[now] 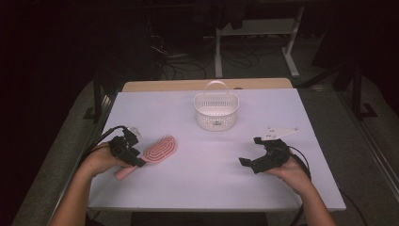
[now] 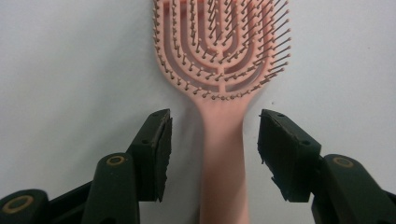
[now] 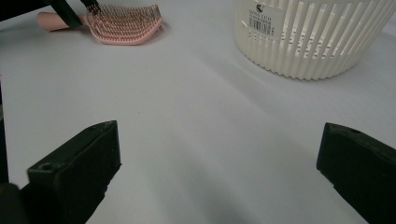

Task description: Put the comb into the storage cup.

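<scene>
Left gripper (image 2: 214, 140) straddles the pink hairbrush (image 2: 223, 70) handle, jaws apart, not touching; right gripper (image 3: 219, 163), four o'clock, gapes empty.

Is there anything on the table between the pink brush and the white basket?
Nothing visible. The table is bare between the pink brush and the white basket. The left tongs sit open around the brush handle.
</scene>
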The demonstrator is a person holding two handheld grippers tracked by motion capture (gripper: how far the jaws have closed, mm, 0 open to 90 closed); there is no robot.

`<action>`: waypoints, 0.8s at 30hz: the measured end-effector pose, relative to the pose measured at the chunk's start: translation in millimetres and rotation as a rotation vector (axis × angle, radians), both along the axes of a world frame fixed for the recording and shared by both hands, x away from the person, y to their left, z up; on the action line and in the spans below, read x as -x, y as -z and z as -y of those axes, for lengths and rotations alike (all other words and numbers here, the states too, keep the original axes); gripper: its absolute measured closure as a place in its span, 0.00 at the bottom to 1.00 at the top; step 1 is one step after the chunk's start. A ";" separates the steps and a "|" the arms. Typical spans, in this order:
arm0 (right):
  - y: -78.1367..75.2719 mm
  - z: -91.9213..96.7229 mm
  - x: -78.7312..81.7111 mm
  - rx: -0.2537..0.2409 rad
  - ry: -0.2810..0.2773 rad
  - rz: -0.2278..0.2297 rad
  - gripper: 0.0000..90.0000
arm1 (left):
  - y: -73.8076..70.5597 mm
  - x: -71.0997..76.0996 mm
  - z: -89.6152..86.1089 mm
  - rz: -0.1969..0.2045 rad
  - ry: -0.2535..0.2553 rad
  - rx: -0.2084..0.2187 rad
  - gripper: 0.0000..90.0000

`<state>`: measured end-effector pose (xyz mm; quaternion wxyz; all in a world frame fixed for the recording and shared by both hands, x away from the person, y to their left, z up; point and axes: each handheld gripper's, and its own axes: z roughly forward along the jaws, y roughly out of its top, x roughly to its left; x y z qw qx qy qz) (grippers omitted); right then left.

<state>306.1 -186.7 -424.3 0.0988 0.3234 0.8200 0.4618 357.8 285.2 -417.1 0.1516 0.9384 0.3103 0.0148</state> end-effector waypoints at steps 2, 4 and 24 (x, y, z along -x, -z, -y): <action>0.0 0.0 0.0 0.000 0.000 0.000 0.00 | 0.8 -0.2 0.7 -0.002 0.001 -0.005 0.52; 0.0 0.1 -0.1 0.000 0.001 0.000 0.00 | 1.4 -0.2 1.5 -0.005 0.003 -0.009 0.53; 0.0 0.0 -0.2 -0.001 0.002 0.000 0.00 | 7.6 -1.3 9.0 -0.023 0.003 -0.041 0.66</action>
